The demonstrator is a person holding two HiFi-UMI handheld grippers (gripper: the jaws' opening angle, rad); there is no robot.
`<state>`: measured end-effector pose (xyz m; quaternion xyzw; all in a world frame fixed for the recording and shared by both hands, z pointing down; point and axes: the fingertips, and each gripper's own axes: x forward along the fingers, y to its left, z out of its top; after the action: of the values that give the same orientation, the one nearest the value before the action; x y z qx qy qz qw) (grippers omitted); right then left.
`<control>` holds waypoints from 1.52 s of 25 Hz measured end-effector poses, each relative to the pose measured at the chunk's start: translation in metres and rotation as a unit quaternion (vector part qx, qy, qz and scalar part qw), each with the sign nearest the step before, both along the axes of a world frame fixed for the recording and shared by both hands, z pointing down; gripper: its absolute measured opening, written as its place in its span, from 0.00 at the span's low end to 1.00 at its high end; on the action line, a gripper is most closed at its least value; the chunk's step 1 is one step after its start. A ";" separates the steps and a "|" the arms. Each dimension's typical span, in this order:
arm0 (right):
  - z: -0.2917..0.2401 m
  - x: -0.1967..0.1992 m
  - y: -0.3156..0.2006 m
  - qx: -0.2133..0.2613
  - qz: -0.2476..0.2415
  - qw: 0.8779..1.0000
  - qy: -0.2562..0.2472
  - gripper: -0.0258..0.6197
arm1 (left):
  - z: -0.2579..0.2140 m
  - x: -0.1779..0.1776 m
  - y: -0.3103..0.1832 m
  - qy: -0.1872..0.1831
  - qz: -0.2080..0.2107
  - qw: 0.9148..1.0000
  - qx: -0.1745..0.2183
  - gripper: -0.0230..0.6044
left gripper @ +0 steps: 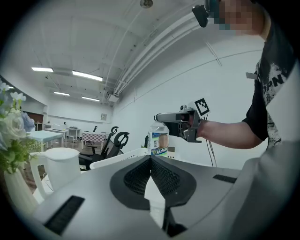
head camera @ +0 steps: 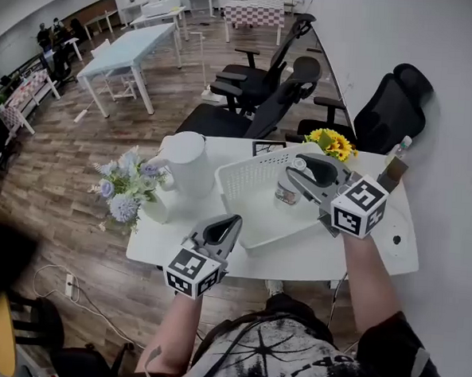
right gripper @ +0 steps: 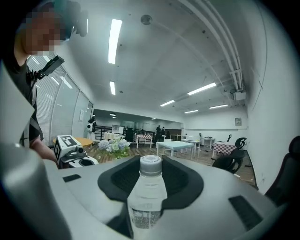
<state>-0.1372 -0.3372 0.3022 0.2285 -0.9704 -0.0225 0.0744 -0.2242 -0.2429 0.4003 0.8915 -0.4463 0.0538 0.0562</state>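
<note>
The right gripper [head camera: 299, 173] clamps a bottle [right gripper: 146, 197] by its body, over the white basket [head camera: 249, 172] at centre frame. The left gripper [head camera: 231, 223], jaws pressed together and empty, hovers at the table's [head camera: 376, 252] front edge, lower left of the basket.

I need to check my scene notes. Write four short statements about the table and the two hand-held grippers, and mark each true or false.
1. The right hand-held gripper is clamped on a clear bottle. True.
2. The left hand-held gripper holds the white jug. False: its jaws are together on nothing, and the white jug stands apart from it on the table.
3. The bottle has a white cap. True.
4. The white basket lies on the floor. False: it rests on the white table, beside the jug.
</note>
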 end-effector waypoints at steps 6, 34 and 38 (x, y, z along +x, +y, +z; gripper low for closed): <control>-0.017 0.021 0.019 0.012 0.026 0.999 -0.020 0.28 | -0.005 0.015 0.015 -0.003 0.028 1.000 0.009 0.05; -0.012 0.219 0.037 0.004 0.138 0.990 -0.005 0.28 | -0.019 0.192 0.004 0.002 0.139 0.990 0.018 0.05; 0.008 0.245 0.038 -0.016 0.141 0.990 -0.001 0.28 | -0.011 0.220 0.001 0.001 0.144 0.989 0.008 0.05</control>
<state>0.1078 -0.2987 0.3106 0.3620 -0.9288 0.0039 0.0796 -0.0041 -0.2419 0.3890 0.9471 -0.3133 0.0567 0.0413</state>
